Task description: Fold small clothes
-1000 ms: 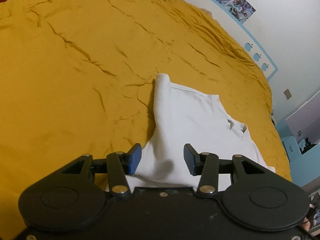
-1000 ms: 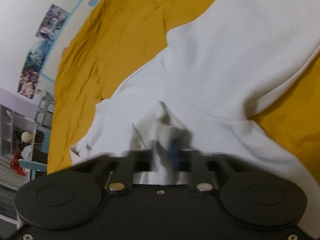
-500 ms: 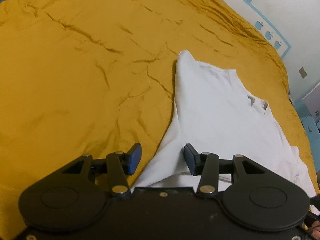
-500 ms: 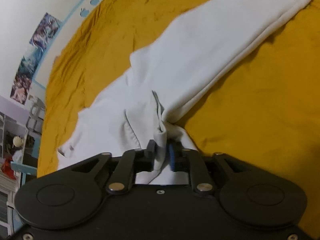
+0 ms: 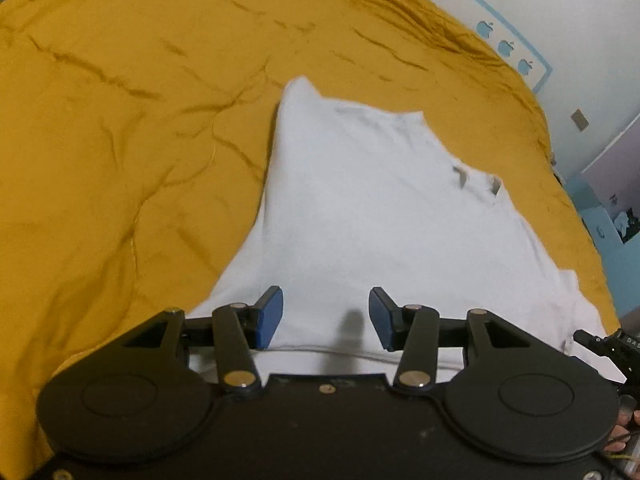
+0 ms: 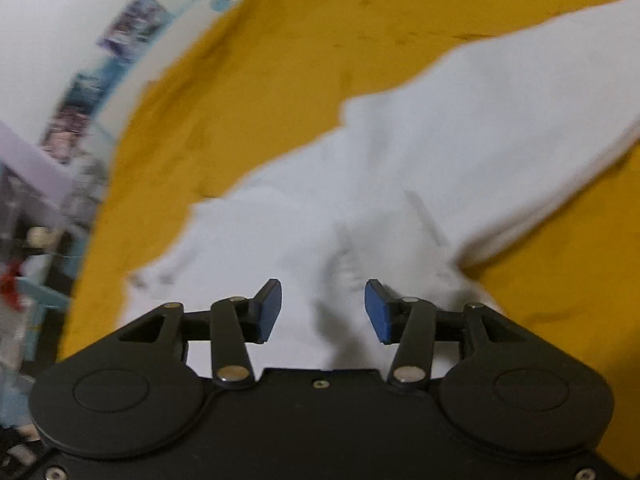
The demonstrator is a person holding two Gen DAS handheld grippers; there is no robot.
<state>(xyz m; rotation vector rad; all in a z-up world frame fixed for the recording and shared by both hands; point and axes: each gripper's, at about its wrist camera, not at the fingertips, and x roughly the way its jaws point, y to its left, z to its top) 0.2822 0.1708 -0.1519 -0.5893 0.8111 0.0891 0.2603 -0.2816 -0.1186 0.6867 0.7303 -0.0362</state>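
A small white shirt [image 5: 372, 208] lies spread on the mustard-yellow bedspread [image 5: 120, 140], one side folded over lengthwise. My left gripper [image 5: 326, 318] is open and empty, its blue pads hovering over the shirt's near edge. The right wrist view is blurred by motion. It shows the same shirt [image 6: 440, 152] with a raised wrinkle just ahead of my right gripper [image 6: 323, 310], which is open and empty above the cloth. The shirt's neck opening [image 5: 478, 184] shows at the right.
The yellow bedspread [image 6: 260, 100] covers the whole bed around the shirt. A white wall with a blue border and posters [image 6: 128, 28] runs behind the bed. Shelves and clutter [image 6: 24, 248] stand past the bed's edge. The other gripper's body [image 5: 612, 344] shows at the right edge.
My right gripper was shut on a bunched fold of the shirt and has opened, letting the cloth drop flat. My left gripper stayed open and moved in over the shirt's edge.
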